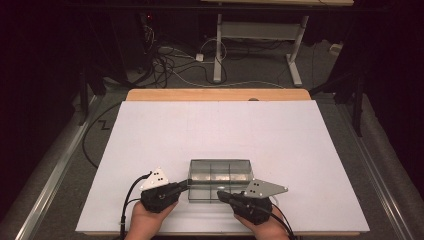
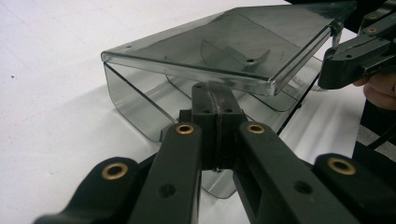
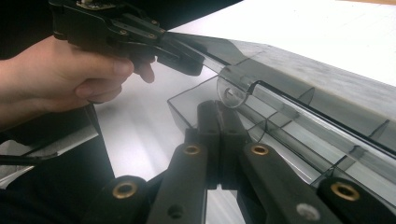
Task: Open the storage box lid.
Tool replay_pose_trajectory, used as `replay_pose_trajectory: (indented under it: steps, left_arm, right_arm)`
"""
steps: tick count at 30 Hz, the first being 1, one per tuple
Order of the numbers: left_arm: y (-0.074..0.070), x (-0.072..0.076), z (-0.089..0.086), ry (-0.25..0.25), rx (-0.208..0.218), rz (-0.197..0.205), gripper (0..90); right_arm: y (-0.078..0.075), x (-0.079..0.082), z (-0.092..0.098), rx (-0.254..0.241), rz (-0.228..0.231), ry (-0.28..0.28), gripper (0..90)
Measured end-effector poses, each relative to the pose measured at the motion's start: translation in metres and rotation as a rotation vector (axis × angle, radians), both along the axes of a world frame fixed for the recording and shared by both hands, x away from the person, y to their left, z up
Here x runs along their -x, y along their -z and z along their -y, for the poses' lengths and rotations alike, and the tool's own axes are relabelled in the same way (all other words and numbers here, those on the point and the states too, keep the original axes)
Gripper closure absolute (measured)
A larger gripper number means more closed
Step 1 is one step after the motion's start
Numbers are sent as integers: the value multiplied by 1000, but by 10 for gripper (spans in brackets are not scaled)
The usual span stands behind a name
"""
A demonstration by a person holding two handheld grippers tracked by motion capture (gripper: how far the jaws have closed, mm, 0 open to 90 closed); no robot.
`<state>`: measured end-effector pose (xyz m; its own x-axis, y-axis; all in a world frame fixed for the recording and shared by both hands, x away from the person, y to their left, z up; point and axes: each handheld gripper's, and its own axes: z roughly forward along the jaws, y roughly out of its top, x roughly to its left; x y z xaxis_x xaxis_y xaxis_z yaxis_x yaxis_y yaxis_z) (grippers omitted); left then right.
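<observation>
Clear plastic box (image 1: 220, 172), lid raised, compartments bare

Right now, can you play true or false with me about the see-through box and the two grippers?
1. The clear plastic box sits on a white table. True.
2. The box's lid is lying flat and fully shut. False: the lid is lifted partway, and there is a gap under it at the front.
3. Both grippers are shut. True: the left gripper and the right gripper each have their jaws pressed together.
4. The box is full of toys. False: its compartments look empty.
5. The box is at the far edge of the table. False: it is near the person's hands, at the near edge.
</observation>
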<state>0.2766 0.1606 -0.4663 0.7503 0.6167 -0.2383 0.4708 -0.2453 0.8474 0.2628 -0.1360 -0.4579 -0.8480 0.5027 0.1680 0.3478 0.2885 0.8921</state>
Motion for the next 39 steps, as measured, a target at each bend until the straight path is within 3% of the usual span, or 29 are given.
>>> replay_pose_trajectory:
  steps: [9,19,39]
  left_arm:
    - [-2,-2,0,14,9,10,879]
    - [-7,-6,-1,21,23,32,879]
    - [-4,-9,-3,23,32,17,879]
  right_arm:
    - [2,2,9,21,16,9,900]
    - [3,1,29,41,24,71,900]
    - [4,-4,67,68,37,175,900]
